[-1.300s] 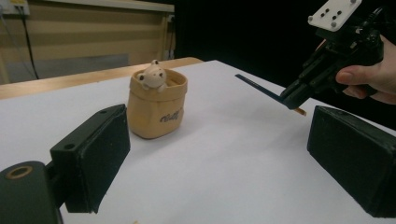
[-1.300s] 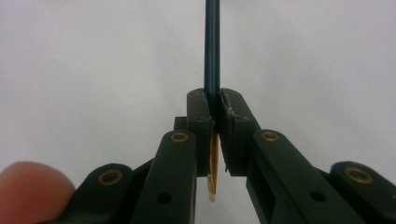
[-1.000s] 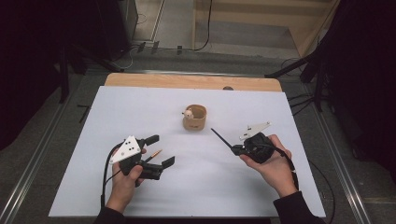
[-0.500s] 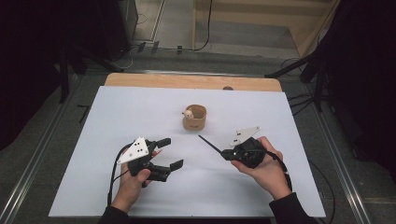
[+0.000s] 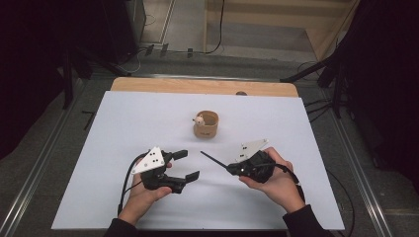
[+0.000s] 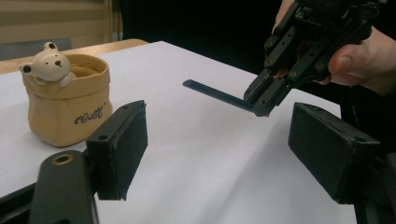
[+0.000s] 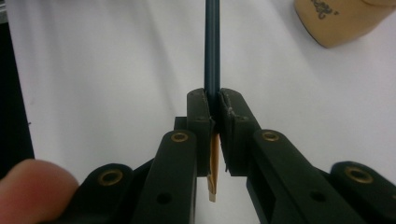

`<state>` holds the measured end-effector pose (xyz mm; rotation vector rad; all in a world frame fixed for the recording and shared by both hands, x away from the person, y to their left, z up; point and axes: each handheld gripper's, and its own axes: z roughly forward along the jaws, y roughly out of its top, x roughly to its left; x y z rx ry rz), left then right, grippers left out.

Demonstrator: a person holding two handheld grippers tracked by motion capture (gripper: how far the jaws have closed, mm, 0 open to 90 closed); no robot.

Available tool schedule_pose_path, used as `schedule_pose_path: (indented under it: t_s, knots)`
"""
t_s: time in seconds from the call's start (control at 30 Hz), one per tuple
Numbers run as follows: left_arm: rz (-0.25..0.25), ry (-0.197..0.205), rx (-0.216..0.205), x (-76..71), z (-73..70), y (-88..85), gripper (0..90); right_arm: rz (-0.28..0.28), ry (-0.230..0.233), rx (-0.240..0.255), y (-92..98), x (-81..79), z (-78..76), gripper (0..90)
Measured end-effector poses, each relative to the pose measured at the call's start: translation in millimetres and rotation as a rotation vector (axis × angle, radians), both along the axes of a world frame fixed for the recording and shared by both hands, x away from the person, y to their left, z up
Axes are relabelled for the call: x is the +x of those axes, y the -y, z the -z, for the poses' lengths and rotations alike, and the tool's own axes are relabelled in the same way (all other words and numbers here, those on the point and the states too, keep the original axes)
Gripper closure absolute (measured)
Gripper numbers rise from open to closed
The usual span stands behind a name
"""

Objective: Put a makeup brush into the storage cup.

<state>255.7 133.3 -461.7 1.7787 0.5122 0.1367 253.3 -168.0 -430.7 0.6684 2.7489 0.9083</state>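
Note:
My right gripper (image 5: 230, 169) is shut on a thin dark blue pencil-like stick (image 5: 213, 160), which points up-left over the white table cover. In the right gripper view the stick (image 7: 212, 46) runs straight up from the pinched jaws (image 7: 213, 107), with a tan end below them. My left gripper (image 5: 189, 164) is open; its jaws have just been closing and nothing is between them. In the left gripper view its pads (image 6: 122, 149) frame the stick (image 6: 215, 95) and the right gripper (image 6: 261, 100) farther off. A tan pot with a small bear figure (image 5: 206, 125) stands behind both.
The white cover (image 5: 123, 123) spans most of the table, with a wooden strip (image 5: 197, 86) along the far edge. In the left gripper view the pot (image 6: 67, 109) is to the left. Its base (image 7: 341, 18) shows at the right gripper view's top right.
The right hand has carried the stick left and a little nearer, toward the left gripper. The left gripper's jaws have narrowed; that hand has hardly shifted.

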Motion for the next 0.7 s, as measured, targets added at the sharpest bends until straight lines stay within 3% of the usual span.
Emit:
schedule_pose_path:
  t_s: [0.3, 0.5, 0.7]
  knots:
    - [0.039, -0.03, -0.002, 1.3, 3.9, 3.9, 38.2, -0.091, 0.021, 0.002, -7.8, -5.9, -1.4, 84.7]
    - [0.09, -0.09, -0.019, 7.9, 9.0, 3.5, 48.8, -0.134, 0.032, -0.008, -11.3, -8.8, -1.0, 84.7]
    - [0.111, -0.101, -0.017, 9.4, 9.5, 3.9, 52.1, -0.155, 0.046, -0.009, -13.7, -10.0, -0.9, 84.7]
